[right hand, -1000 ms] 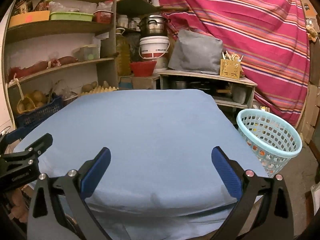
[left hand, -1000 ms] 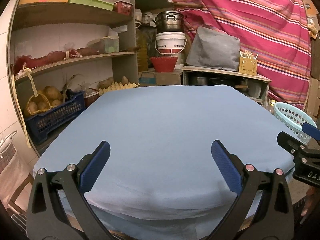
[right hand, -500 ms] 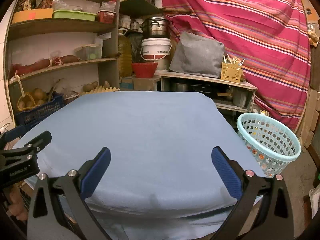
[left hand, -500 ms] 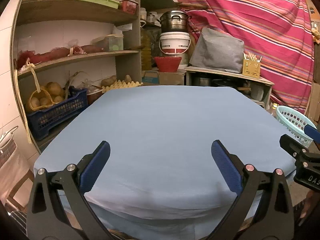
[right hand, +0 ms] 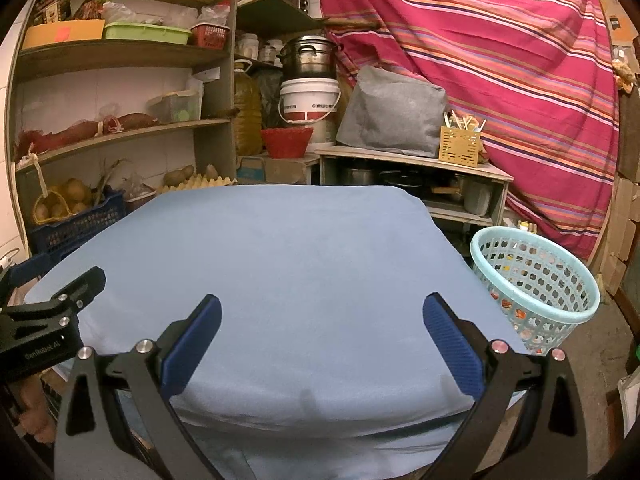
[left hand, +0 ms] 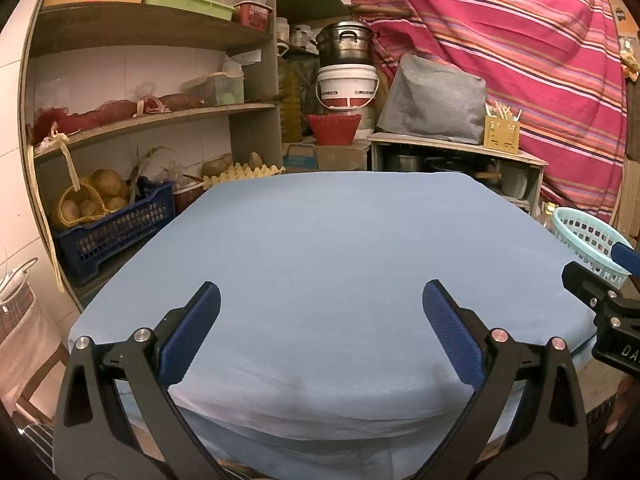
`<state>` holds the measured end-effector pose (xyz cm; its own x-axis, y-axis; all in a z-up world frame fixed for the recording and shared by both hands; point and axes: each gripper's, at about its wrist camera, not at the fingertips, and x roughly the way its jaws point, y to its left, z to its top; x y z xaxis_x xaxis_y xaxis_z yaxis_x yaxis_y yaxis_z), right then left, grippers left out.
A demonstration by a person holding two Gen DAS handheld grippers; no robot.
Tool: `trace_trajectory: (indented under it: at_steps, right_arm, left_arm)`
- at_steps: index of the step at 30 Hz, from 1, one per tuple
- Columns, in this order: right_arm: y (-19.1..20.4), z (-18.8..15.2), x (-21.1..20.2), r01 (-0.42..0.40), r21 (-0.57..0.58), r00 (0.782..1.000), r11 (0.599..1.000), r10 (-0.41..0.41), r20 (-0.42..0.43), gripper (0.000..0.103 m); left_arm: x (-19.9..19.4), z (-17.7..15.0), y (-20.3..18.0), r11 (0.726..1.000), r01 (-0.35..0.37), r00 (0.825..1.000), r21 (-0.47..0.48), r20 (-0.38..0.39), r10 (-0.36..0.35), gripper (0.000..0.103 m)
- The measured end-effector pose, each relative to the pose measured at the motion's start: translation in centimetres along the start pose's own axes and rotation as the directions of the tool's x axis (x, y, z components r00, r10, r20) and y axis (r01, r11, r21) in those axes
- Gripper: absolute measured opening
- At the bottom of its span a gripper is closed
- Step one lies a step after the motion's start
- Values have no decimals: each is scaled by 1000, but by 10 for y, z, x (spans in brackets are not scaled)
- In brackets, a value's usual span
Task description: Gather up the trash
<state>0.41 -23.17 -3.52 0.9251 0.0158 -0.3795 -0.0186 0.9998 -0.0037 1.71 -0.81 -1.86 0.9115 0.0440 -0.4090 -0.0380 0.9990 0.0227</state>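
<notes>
Basket right of table; right gripper open, apart.

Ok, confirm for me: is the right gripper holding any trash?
No, the right gripper is open, with only the blue tablecloth visible between its jaws.

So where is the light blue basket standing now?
The light blue basket stands on the floor off the right edge of the blue-covered table, in front of the striped red cloth; in the left wrist view it shows at far right.
</notes>
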Motion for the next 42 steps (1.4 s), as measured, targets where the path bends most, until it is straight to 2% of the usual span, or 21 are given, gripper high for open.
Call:
trace_trajectory:
  at_steps: [42]
  right_arm:
    - [-8,3,-2,7,-5,1000,1000,-7,11,98]
  left_arm:
    - [-1,3,-10,1000,9,1000,12,17,-9,98]
